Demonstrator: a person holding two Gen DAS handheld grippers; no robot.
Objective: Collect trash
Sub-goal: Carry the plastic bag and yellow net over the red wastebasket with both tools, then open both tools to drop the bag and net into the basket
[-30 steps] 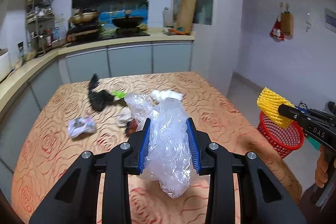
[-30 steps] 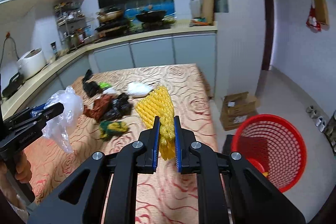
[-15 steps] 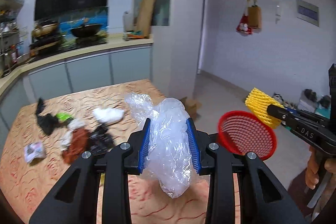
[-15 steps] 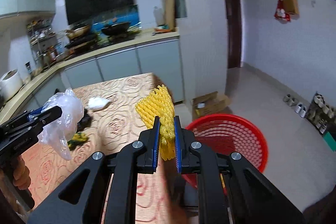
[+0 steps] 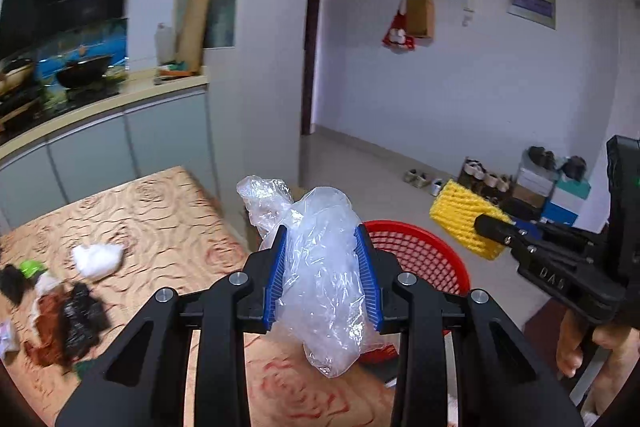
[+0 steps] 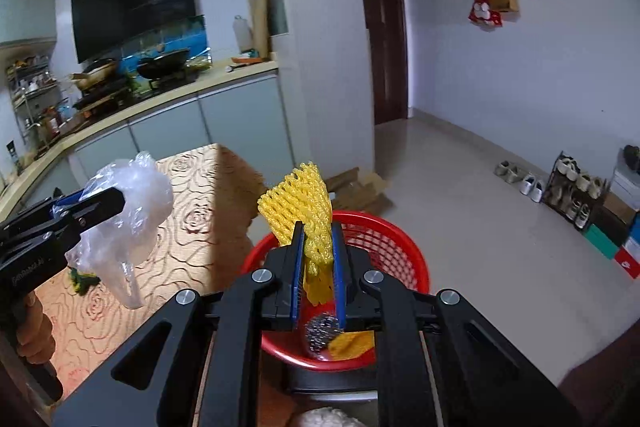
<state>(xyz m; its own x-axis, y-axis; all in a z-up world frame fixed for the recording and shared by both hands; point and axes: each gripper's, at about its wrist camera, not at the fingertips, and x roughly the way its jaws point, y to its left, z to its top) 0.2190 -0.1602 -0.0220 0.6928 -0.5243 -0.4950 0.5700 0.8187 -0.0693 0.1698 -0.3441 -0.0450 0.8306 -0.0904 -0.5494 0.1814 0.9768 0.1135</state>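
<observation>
- Two pieces of trash are in hand: your left gripper [image 5: 324, 279] is clamped on a crumpled clear plastic bag [image 5: 320, 279], and your right gripper [image 6: 318, 271] is pinched tight on a yellow foam net sleeve [image 6: 304, 211].
- Both items look nearly weightless and soft. The bag is thin, slick film bunched loosely between the blue pads [image 5: 276, 283], with a tail hanging below, so it could cling or slide rather than drop cleanly.
- The foam net is springy and compressible. You hold it low on its body, and most of it fans out above the jaws.
- Your right gripper sits right over the red basket [image 6: 384, 239], where a metal scourer and something yellow already lie. Releasing there should land the net inside.
- Your left gripper is above the table [image 5: 160, 211] edge, with the basket just beyond; judge it needs carrying further over the rim.
- More scraps [image 5: 68, 311] remain on the table.
</observation>
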